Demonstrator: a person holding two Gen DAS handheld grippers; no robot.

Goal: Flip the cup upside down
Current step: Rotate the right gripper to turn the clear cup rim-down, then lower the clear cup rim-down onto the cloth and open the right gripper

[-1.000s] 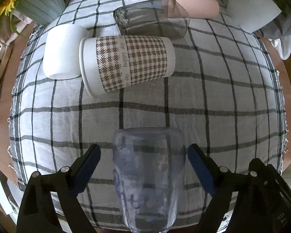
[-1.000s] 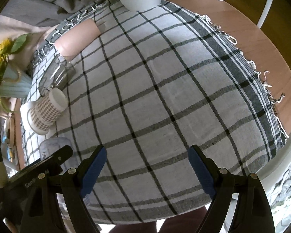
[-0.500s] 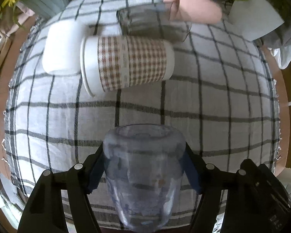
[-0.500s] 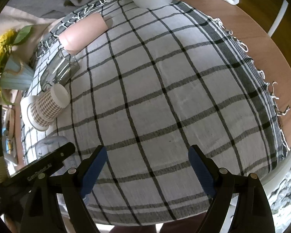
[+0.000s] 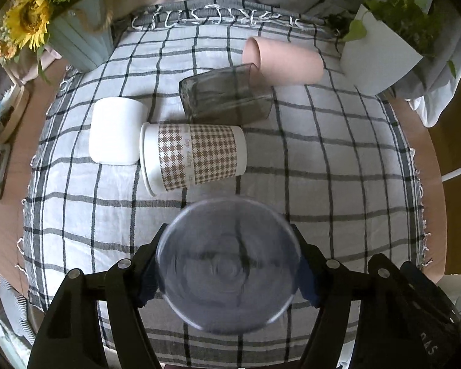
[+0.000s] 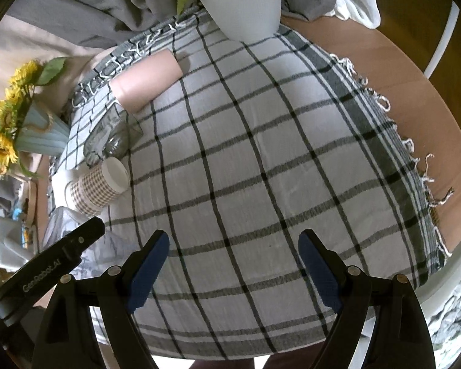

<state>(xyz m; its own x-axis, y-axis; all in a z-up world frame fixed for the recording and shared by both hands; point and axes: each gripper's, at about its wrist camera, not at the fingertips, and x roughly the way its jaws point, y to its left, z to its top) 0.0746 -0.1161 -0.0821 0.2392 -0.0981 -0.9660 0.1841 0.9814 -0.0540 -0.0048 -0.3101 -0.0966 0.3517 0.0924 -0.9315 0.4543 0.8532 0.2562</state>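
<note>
My left gripper (image 5: 229, 269) is shut on a clear plastic cup (image 5: 229, 264). The cup is held above the checked cloth (image 5: 338, 184) with one round end facing the camera; I cannot tell if it is the base or the mouth. The cup and the left gripper also show at the left of the right wrist view (image 6: 64, 233). My right gripper (image 6: 233, 264) is open and empty above the near part of the cloth.
Several cups lie on their sides beyond the held cup: a houndstooth paper cup (image 5: 193, 160), a white cup (image 5: 115, 135), a dark glass (image 5: 227, 98) and a pink cup (image 5: 284, 61). A sunflower vase (image 5: 76, 40) and a white planter (image 5: 381, 58) stand at the back.
My left gripper closed on the clear cup, lifted it off the cloth and tilted it so its round end faces the camera. The right gripper stayed open.
</note>
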